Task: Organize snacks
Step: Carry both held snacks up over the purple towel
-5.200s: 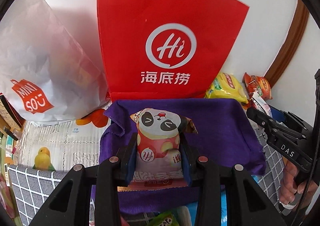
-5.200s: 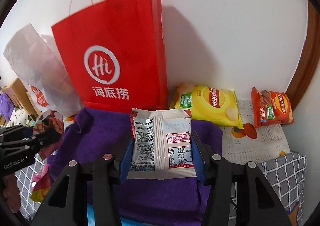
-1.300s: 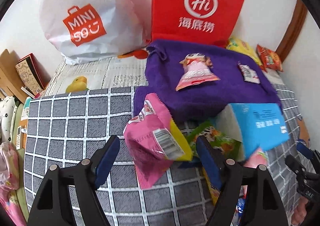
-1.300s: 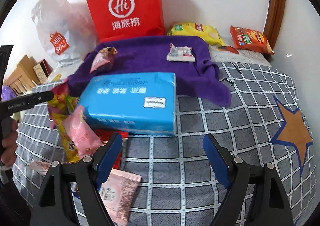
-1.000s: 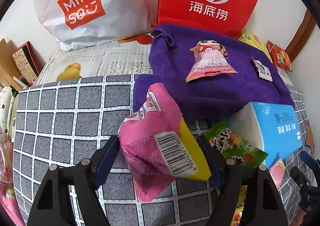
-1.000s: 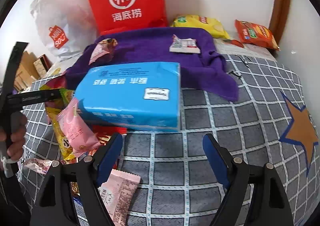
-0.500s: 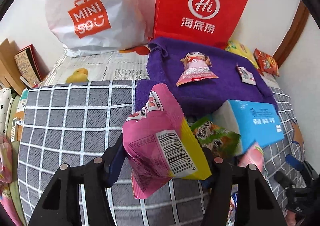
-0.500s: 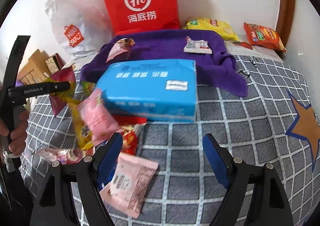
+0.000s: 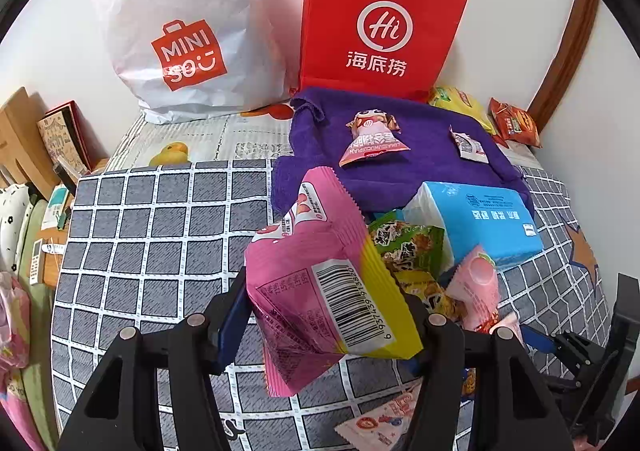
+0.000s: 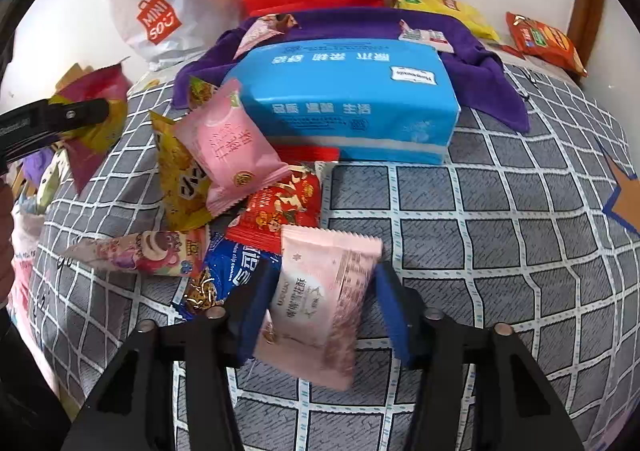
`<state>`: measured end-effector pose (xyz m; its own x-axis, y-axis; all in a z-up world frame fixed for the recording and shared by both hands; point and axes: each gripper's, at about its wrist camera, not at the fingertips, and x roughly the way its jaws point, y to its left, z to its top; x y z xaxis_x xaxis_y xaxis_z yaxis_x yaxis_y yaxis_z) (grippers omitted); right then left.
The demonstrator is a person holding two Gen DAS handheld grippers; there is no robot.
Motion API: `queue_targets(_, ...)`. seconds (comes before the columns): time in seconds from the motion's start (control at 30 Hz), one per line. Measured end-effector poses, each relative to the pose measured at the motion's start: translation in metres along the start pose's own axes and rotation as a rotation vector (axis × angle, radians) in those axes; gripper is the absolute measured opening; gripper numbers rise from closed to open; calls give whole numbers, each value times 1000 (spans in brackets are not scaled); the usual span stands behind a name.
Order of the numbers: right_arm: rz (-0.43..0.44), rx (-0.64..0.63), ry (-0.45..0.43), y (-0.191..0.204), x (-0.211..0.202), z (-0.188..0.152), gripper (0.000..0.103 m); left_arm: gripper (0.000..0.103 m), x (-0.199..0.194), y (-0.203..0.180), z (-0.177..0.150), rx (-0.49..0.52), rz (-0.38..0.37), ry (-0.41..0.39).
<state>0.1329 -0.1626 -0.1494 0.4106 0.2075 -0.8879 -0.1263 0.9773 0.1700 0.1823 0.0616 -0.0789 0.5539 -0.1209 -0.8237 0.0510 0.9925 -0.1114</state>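
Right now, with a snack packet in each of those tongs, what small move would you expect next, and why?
Probably a lift of the right tongs: their jaws are closing around the pale pink foil packet, which lies low over the grey checked cover. The left tongs already hold the pink-and-yellow barcode packet raised, and two packets already lie on the purple towel, likely the drop spot.

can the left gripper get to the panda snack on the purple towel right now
Probably not yet. The left gripper is already clamped on a pink and yellow packet, so its jaws are full. The panda snack lies uncovered on the purple towel, so the path itself looks free.
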Motion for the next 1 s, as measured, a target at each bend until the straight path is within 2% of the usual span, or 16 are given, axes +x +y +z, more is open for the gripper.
queue_targets(0.23, -53, -14, -43, -28, -17, 4, 44, 59, -4, -2, -3, 0, -12, -9)
queue_targets(0.37, -60, -2, -8, -41, -4, 2, 47, 59, -3, -10, -3, 11, -21, -7)
queue_targets(0.5, -89, -37, -43, -39, -1, -4, 43, 59, -5, -17, -3, 38, -22, -13)
queue_targets(0.7, -67, -8, -71, -47, -14, 2, 41, 59, -11, -19, 2, 37, -37, -23)
queue_targets(1.0, -26, 38, -122, -53, -36, 14, 41, 59, -19, -36, 2, 45, -106, -14)
